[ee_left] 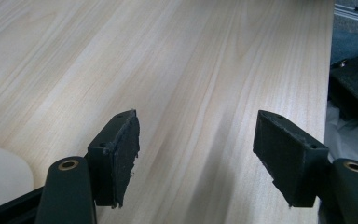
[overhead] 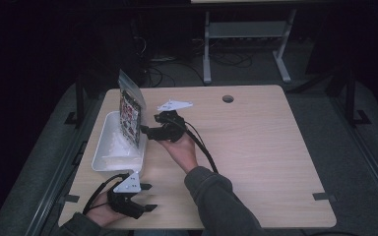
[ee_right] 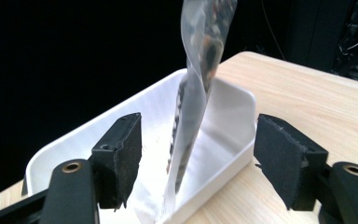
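Standing on edge in the white tray [overhead: 109, 156] at the surface's left side, snack bag [overhead: 129, 117] apparently placed already, right hand-held gripper [overhead: 145, 131] spread open beside it, left hand-held gripper [overhead: 147, 196] open, idle, holding nothing; withdrawal left.

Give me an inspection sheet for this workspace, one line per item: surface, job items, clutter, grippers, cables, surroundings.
Surface: light wooden table with a round hole near its far edge.
Job's things: white tray at the table's left edge; clear printed bag standing on edge in it.
Clutter: nothing seen.
Grippers: right hand-held gripper open, jaws apart on either side of the bag without pressing it; left hand-held gripper open above bare table, nothing between its jaws.
Cables: black cable trailing from the right hand-held gripper along the forearm.
Surroundings: dark room, grey metal frame and loose wiring behind the table.
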Motion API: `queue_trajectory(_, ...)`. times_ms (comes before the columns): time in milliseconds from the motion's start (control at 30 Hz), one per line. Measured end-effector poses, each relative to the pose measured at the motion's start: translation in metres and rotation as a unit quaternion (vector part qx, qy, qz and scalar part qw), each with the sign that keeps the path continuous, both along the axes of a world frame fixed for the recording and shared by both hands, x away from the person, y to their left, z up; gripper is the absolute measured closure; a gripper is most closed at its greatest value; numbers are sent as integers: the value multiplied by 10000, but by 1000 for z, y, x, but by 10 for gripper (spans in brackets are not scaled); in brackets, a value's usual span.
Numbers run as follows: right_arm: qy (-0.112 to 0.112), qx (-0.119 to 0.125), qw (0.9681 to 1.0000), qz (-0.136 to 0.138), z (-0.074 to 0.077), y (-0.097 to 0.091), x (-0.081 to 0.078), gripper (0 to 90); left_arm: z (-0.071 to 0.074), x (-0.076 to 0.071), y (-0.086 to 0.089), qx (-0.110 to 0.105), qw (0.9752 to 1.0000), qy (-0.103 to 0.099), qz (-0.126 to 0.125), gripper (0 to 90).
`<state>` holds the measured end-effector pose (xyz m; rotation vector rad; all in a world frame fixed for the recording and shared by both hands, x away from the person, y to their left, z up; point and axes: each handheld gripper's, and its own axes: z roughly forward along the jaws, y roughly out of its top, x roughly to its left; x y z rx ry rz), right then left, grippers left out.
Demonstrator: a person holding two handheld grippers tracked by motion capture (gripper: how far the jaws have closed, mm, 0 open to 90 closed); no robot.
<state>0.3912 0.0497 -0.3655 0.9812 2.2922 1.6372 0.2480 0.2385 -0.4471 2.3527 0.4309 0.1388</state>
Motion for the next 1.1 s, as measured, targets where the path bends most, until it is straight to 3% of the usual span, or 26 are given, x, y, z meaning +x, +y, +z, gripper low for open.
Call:
queue_trajectory(400,178,24,9997,156,-4,-31,-6,291,-1,1,-1,10,10000,18,46,299)
queue_trajectory(600,283,152,9993,186,-8,-49,-9,275,-2,1,-1,15,10000,28,65,293)
queue_trajectory(1100,377,61,9992,122,-12,-88,-18,265,-2,2,-2,16,10000,37,84,275)
